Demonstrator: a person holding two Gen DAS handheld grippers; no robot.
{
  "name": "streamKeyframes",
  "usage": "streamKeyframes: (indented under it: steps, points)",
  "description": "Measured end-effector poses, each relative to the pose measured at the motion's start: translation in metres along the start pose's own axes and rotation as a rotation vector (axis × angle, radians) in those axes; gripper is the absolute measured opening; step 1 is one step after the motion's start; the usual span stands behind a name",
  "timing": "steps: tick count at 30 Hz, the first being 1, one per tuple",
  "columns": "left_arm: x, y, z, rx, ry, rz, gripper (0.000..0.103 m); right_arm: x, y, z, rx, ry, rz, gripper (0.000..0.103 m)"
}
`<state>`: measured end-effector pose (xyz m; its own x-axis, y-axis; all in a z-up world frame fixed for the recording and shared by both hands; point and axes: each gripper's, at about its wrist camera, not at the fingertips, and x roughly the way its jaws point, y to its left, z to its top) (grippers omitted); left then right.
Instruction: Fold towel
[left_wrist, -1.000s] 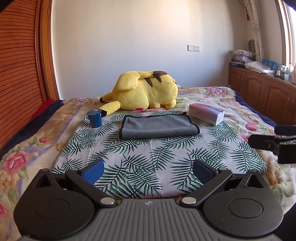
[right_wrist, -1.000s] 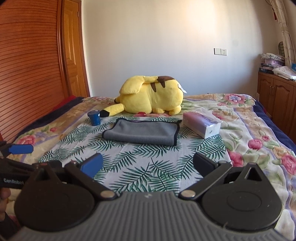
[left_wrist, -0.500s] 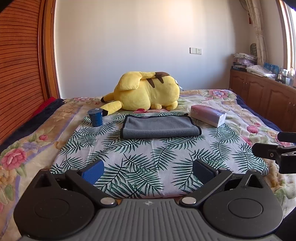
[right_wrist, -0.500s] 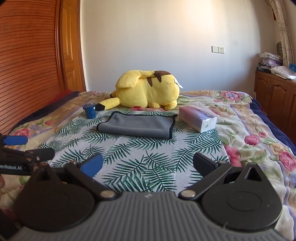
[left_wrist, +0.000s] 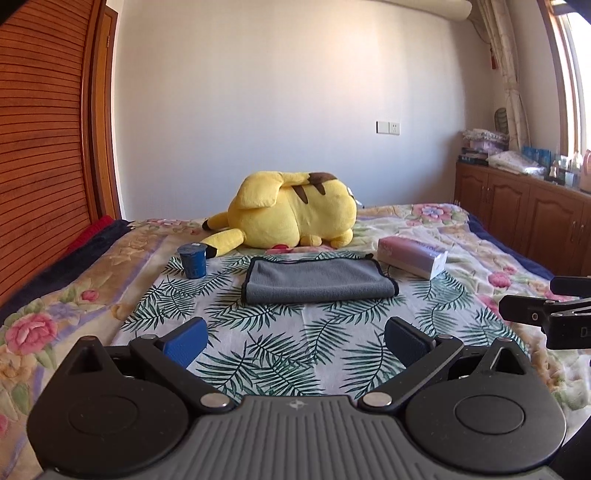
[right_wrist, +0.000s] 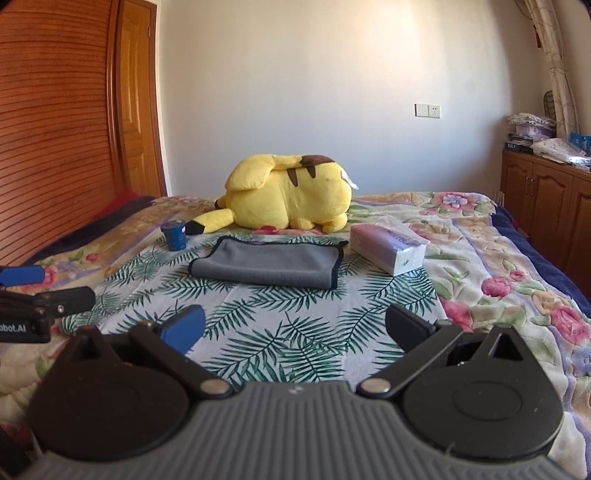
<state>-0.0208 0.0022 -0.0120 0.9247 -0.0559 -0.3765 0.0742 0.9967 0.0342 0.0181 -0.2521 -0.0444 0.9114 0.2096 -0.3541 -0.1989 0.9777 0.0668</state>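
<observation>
A grey towel with a dark edge lies folded flat on the palm-leaf cloth in the middle of the bed; it also shows in the right wrist view. My left gripper is open and empty, held back from the towel near the bed's front edge. My right gripper is open and empty too, at a like distance. Each gripper shows at the side of the other's view.
A yellow plush toy lies behind the towel. A small blue cup stands to its left, a tissue pack to its right. A wooden wardrobe is at left, a wooden cabinet at right.
Both grippers have tilted up and drawn back a little, so the towel sits lower and slightly farther in both views. The towel has not moved.
</observation>
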Motion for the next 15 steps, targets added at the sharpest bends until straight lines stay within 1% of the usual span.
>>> streamKeyframes:
  steps: [15]
  points:
    - [-0.0077,0.0030,0.0020,0.001,-0.050,0.026,0.087,-0.0061,-0.0024,0.0009,0.008,-0.058,-0.031,0.103]
